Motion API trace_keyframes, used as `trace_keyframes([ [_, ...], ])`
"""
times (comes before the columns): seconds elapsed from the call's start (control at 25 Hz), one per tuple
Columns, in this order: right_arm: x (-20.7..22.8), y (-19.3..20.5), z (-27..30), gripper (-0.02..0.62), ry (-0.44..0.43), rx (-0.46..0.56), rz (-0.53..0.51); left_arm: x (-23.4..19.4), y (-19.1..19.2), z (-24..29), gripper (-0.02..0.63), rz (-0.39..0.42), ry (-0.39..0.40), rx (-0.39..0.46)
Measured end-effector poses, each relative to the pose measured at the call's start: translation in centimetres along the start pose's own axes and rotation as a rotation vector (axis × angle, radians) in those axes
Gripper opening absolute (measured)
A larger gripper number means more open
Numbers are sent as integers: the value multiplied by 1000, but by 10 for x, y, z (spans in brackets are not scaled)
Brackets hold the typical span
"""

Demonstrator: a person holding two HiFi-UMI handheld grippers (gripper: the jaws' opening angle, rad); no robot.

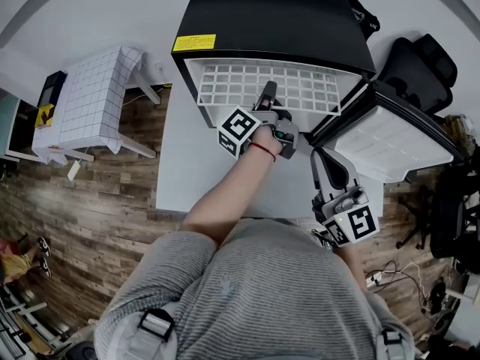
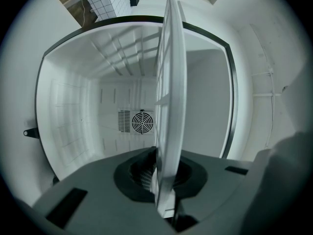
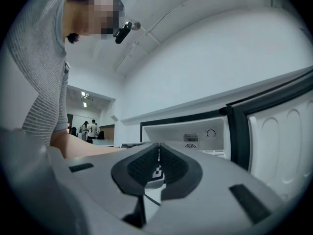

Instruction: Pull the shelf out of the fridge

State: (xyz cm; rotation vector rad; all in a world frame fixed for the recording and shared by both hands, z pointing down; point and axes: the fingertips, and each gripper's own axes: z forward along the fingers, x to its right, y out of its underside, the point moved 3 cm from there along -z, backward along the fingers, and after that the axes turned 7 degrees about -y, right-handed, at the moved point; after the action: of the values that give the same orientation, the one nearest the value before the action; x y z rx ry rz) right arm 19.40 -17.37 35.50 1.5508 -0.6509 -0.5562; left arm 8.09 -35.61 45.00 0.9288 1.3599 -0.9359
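Left gripper view: left gripper point(image 2: 164, 180) jaws are clamping the shelf point(image 2: 171, 82) at the fridge point(image 2: 68, 106) mouth; held one-sided, it is risking tipping, right gripper point(image 3: 158, 168) jaws together.

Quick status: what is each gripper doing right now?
the left gripper: closed on the front edge of the shelf.
the right gripper: closed, nothing between its jaws.
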Motion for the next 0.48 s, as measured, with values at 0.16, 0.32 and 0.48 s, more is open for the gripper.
trace_keyframes([
  [0.16, -8, 15, -6, 14, 6, -10, 28, 0, 0, 0, 35, 6, 8, -4],
  [0.32, -15, 41, -13, 14, 1, -58, 63, 0, 0, 0, 35, 4, 16, -6],
  [0.48, -20, 52, -17, 14, -8, -67, 72, 0, 0, 0, 35, 5, 20, -1],
])
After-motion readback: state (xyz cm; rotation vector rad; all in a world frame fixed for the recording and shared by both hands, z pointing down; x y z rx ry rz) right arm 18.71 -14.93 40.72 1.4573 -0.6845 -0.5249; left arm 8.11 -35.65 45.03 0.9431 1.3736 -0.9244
